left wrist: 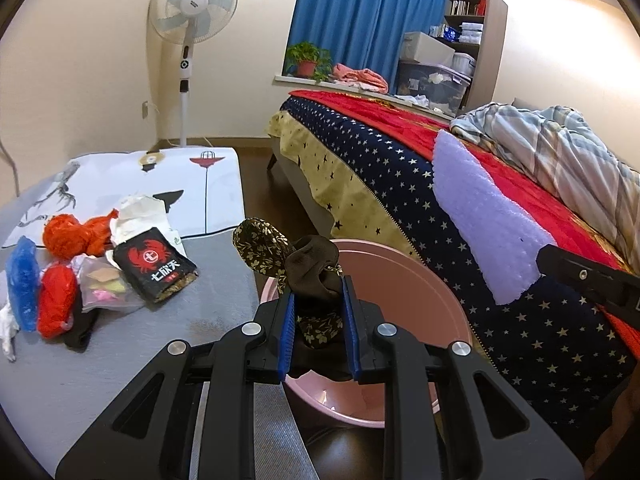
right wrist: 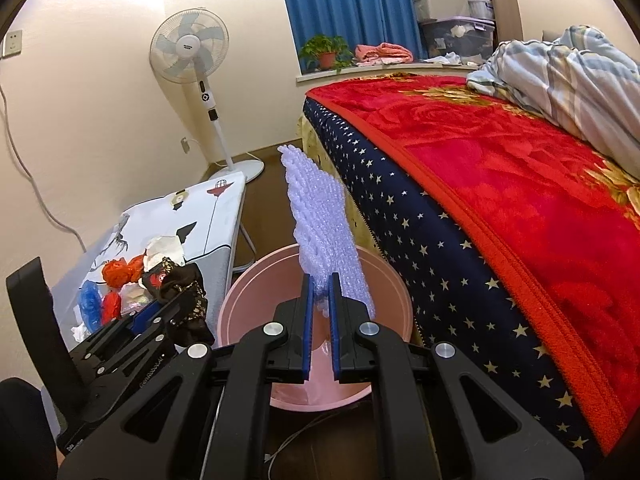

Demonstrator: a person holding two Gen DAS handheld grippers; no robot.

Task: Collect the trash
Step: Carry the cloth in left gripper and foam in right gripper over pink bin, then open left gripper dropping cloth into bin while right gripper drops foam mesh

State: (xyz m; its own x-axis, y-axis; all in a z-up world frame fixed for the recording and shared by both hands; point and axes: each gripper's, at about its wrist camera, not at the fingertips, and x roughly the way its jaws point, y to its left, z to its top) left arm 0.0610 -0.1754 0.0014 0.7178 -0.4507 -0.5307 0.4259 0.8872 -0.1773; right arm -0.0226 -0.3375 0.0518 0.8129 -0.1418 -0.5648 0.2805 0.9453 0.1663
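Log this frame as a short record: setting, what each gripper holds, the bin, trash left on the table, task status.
setting: bedroom, table beside bed
left gripper: shut on dark cloth, held over the basin's rim
right gripper: shut on foam sheet, upright above the basin
bin: pink basin on the floor between table and bed
left on table: red bags, blue bag, black packet, white paper
status: neither piece dropped yet

Pink basin (left wrist: 420, 280): smooth plastic, slight sheen. Foam sheet (right wrist: 324, 236): white, bubbly, rough. Brown sock (left wrist: 316, 268): matt knit cloth. Red blanket (right wrist: 520, 168): plush fleece. Crab-logo pouch (left wrist: 156, 268): glossy black film.
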